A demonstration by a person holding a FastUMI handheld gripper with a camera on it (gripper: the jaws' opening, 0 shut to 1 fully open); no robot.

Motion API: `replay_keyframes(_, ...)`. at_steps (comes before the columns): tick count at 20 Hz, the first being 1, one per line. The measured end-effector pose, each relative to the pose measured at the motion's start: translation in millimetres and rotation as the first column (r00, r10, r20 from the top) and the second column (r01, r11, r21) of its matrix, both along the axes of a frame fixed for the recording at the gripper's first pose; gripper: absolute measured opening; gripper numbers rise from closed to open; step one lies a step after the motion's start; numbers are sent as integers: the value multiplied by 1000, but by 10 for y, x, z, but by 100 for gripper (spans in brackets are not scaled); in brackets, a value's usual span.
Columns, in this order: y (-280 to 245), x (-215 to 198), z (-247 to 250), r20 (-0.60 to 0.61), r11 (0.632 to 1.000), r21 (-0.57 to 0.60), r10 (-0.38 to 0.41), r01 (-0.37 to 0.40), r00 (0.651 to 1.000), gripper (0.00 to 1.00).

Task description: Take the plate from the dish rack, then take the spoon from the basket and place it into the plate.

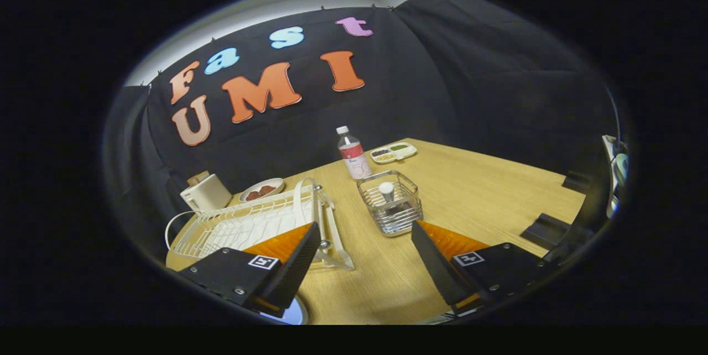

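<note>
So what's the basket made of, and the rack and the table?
The basket looks like shiny metal wire, since it glints. The rack seems to be white-coated wire, matte and thin. The table looks like light wood or a wood-look sheet, showing fine grain lines. The open claw holds nothing.

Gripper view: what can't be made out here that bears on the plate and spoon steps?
- Plate: a pale sliver under the gripper, covered by the left finger; identity unsure.
- Spoon in the wire basket: only the handle end shows above the mesh.
- Dish rack: near corner hidden by the left finger.

Bottle (353,152), divided snack tray (393,152), saucer (261,189), white box (206,193)
</note>
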State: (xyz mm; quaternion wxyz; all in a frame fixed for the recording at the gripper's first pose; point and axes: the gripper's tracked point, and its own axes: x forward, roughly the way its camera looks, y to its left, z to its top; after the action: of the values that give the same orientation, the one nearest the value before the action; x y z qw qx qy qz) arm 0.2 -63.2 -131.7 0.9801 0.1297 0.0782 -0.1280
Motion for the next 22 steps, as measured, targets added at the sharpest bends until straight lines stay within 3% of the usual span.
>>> replay_keyframes(7,-248,127,197,44,981,-179,-65,72,997,96)
replay_keyframes(11,-250,202,202,50,974,-217,-52,62,997,85)
replay_keyframes(18,-303,267,144,59,974,-216,-56,68,997,38)
replay_keyframes(22,-307,307,137,57,973,-222,-56,67,997,18)
